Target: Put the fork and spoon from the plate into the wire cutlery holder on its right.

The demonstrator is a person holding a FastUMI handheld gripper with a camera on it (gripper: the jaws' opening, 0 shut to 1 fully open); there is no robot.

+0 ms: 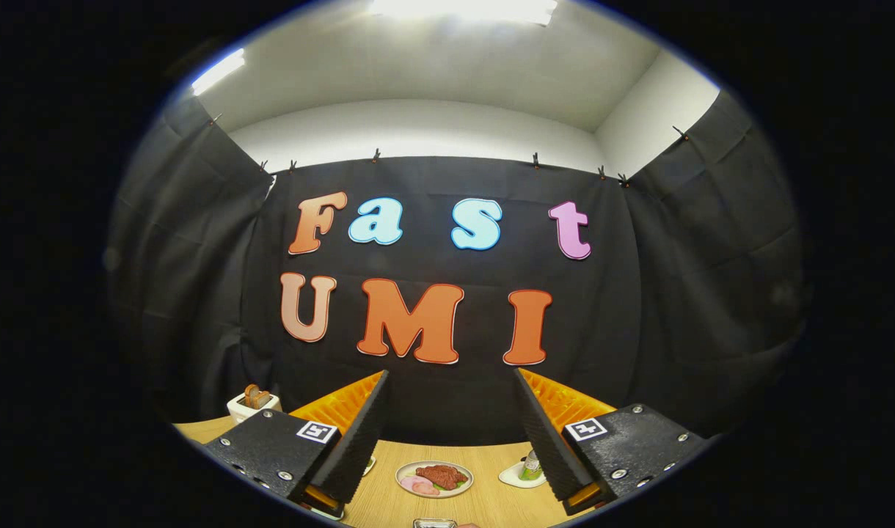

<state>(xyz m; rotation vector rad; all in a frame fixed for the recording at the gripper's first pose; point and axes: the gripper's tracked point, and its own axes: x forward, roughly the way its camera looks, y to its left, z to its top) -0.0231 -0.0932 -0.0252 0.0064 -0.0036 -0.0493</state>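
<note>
Tongs [447, 411] held wide open, nothing gripped, raised above the desk [491, 506]. Seen through the gap between the fingers, a plate of food [434, 478] on the wood. A small dish with a bottle [527, 471] noted beside the right finger; a white toaster [253, 402] beyond the left. Fork, spoon and wire holder cannot be made out.

Plate [401, 478]: a round, pale-rimmed dish is lying flat on the wooden table [484, 506], between the fingers and beyond them, and it is carrying brown meat and pink slices. A small metallic object [434, 523] nearer than the plate is showing too little to identify. The gripper [451, 374] is holding its fingers spread wide, gripping nothing.
</note>
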